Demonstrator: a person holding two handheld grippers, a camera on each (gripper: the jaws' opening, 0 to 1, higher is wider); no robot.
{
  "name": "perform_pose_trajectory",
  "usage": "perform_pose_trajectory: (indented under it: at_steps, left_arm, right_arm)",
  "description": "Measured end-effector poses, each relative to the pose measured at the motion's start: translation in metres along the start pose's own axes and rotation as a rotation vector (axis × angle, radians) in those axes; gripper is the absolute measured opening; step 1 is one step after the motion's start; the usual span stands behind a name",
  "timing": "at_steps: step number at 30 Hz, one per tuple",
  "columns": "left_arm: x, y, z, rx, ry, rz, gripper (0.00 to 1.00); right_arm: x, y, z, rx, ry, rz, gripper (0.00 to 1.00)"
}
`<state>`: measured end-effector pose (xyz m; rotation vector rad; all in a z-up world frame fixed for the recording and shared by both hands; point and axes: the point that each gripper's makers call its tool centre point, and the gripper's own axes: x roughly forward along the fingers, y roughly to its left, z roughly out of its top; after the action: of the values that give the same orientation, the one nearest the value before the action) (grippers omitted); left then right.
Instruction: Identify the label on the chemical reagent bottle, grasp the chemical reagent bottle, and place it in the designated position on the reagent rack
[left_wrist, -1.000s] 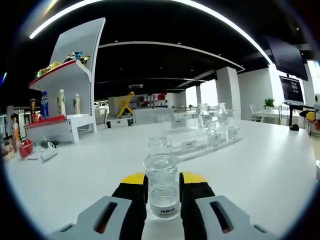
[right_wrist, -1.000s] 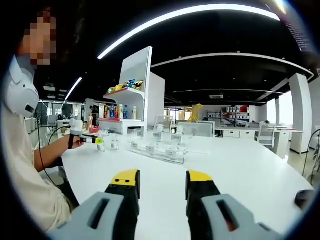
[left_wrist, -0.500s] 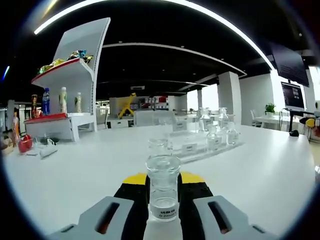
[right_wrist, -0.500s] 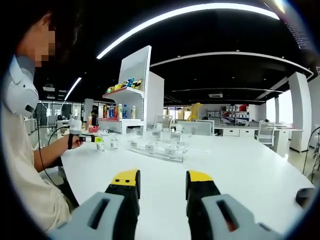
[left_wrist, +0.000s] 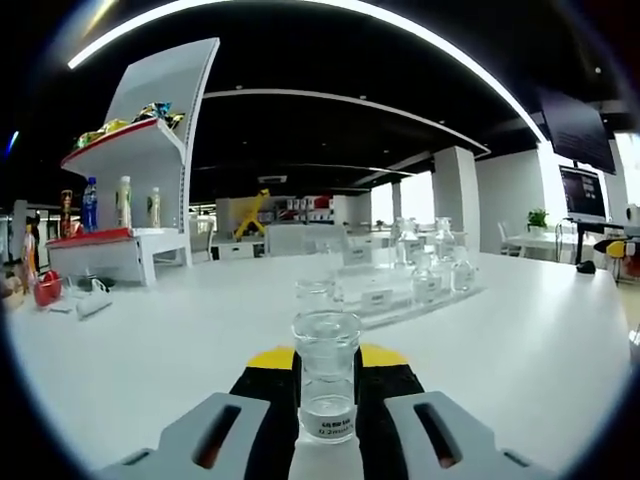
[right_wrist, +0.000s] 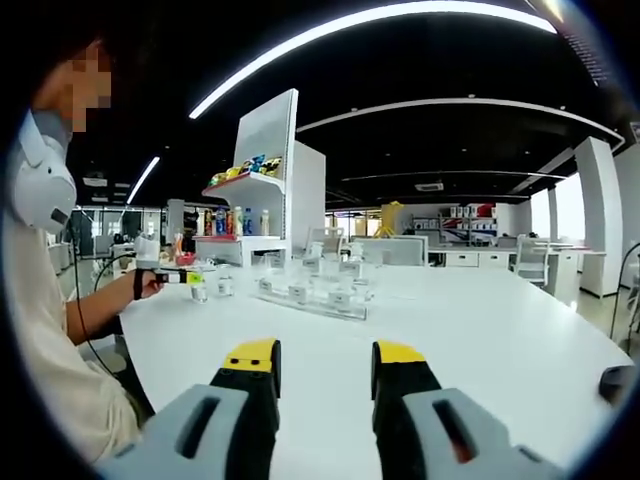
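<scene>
Clear-glass reagent bottle (left_wrist: 326, 372) sits low centre, clamped upright in the left hand-held gripper (left_wrist: 325, 362); reagent rack (left_wrist: 400, 287) beyond on the white surface (left_wrist: 150, 350), label print perhaps unreadable. Right hand-held gripper (right_wrist: 325, 362) gapes, empty.

A clear, labelled reagent bottle (left_wrist: 326, 372) stands upright — beyond it, the transparent reagent rack (left_wrist: 395, 290) holds similar bottles.

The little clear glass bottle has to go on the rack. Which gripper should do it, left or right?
Left. The left gripper already clamps the small clear glass reagent bottle, with the clear acrylic reagent rack straight ahead. The right gripper is open, holding nothing.
</scene>
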<state>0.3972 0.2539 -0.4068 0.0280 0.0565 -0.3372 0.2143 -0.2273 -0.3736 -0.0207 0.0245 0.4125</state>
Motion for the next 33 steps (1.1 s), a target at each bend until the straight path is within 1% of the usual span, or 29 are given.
perform_pose_trajectory:
  at_steps: [6, 11, 22, 33]
  left_arm:
    - [0.0013, 0.0007, 0.0006, -0.001, -0.004, 0.010, 0.20]
    - [0.0017, 0.0013, 0.0010, 0.001, -0.003, 0.013, 0.20]
    - [0.0029, 0.0031, 0.0015, 0.009, -0.004, 0.017, 0.19]
    - [-0.0007, 0.0063, 0.0031, 0.013, 0.001, 0.029, 0.19]
  right_arm:
    - [0.0060, 0.0003, -0.0045, 0.015, 0.004, -0.005, 0.36]
    - [0.0101, 0.0039, -0.0061, 0.019, 0.007, 0.006, 0.36]
    - [0.0081, 0.0003, -0.0069, 0.029, 0.002, -0.003, 0.36]
    - [0.0085, 0.0018, -0.0061, 0.026, 0.002, -0.003, 0.35]
